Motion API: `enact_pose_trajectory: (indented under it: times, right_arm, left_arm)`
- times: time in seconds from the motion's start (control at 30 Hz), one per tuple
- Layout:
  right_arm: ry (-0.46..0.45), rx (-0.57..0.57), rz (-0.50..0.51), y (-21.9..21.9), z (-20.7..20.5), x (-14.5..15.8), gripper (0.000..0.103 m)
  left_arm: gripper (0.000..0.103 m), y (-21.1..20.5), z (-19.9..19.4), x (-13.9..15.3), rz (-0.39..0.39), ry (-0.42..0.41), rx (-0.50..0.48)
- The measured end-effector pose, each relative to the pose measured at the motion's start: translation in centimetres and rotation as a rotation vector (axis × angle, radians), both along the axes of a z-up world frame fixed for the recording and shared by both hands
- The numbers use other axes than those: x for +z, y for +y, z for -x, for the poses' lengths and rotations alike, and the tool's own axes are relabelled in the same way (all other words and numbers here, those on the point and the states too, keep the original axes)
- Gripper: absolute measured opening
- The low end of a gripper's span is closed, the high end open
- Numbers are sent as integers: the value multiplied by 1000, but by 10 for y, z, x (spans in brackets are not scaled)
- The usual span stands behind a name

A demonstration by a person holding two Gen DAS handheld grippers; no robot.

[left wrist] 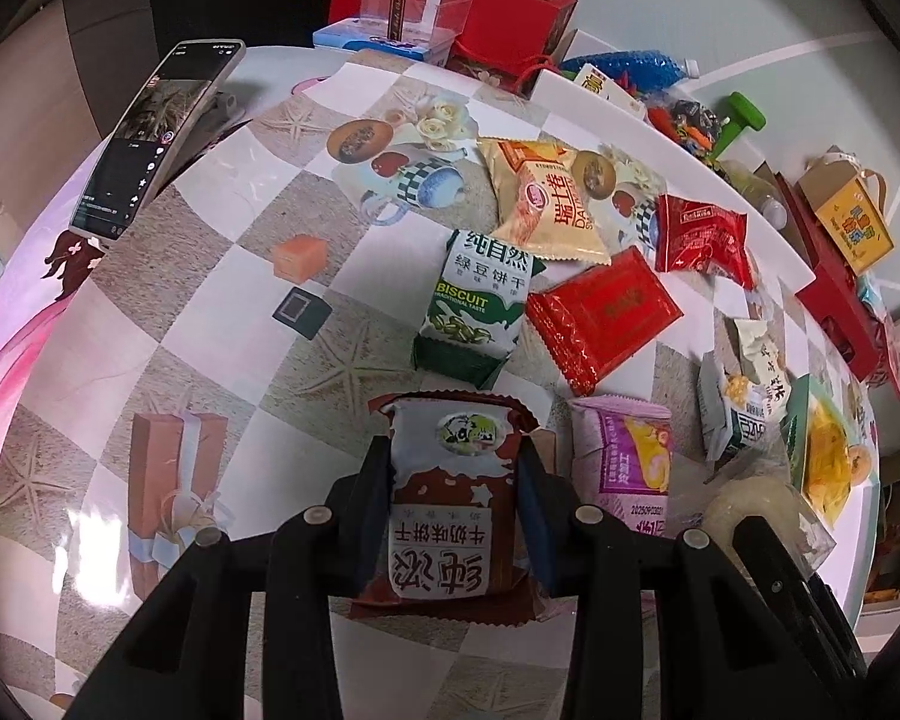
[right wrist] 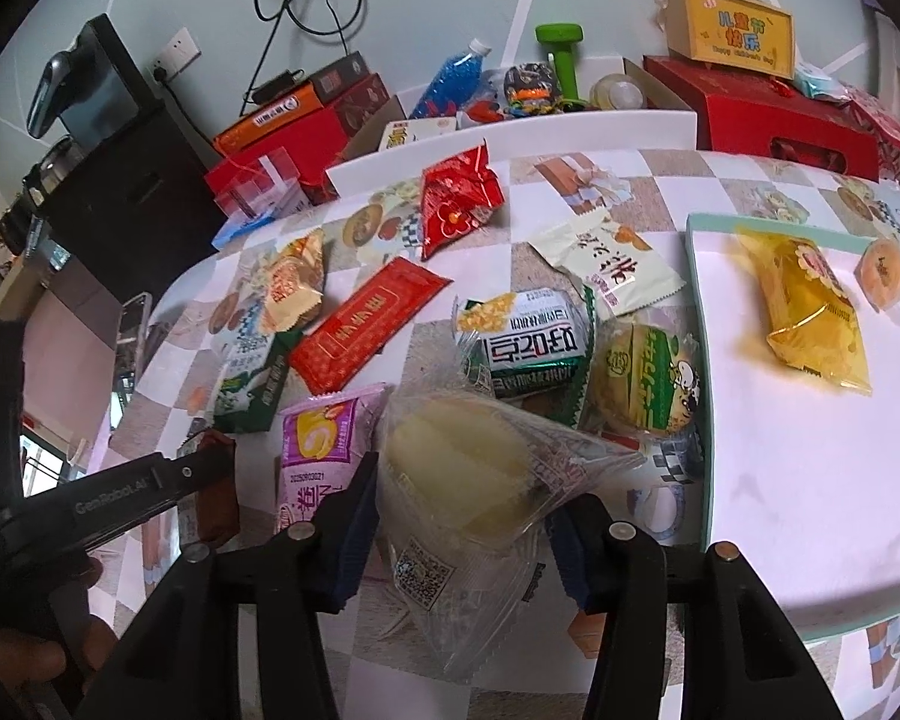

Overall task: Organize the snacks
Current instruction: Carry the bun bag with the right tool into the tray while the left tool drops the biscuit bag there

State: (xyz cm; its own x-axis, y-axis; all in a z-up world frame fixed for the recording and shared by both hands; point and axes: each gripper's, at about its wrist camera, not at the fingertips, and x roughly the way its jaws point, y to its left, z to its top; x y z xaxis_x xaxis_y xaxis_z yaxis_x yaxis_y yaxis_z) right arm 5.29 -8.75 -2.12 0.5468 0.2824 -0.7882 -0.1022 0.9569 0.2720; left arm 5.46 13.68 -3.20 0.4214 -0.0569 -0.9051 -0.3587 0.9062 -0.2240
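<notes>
**Both tongs have a snack each**

Left tongs (left wrist: 456,474) are clamped on a brown milk biscuit pack (left wrist: 447,510). Right tongs (right wrist: 462,516) pinch a clear-wrapped pale cake (right wrist: 468,474), both low over the checkered worktop (left wrist: 240,276). Further out, a yellow packet (right wrist: 810,318) lies on the white tray (right wrist: 780,480).

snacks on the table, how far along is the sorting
Done: a yellow cake packet and a small round orange snack lie on the pale tray. In hand: the left hand-held gripper grips a brown milk biscuit pack; the right hand-held gripper closes on a clear-wrapped cake. Left: loose packets still strewn, including the green biscuit pack.
</notes>
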Motion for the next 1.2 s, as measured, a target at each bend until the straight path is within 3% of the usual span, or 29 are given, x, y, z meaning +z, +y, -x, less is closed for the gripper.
enact_pose_trajectory:
  times: [0.37, 0.57, 0.83, 1.0, 1.2]
  right_arm:
    - [-20, -7, -21, -3, 5, 9, 54]
    - [-87, -17, -42, -10, 12, 31, 54]
    - [-97, -40, -57, -20, 13, 38, 54]
    - [-109, -121, -50, -50, 13, 42, 54]
    - [-106, -261, -45, -100, 14, 42, 54]
  left_arm:
    - [41, 2, 3, 10, 15, -33, 11]
    - [41, 0, 8, 30, 11, -93, 8]
    - [41, -10, 9, 49, 1, -147, -15]
    - [41, -31, 4, 55, 12, -164, -63]
    - [41, -79, -7, 67, 10, -198, -190]
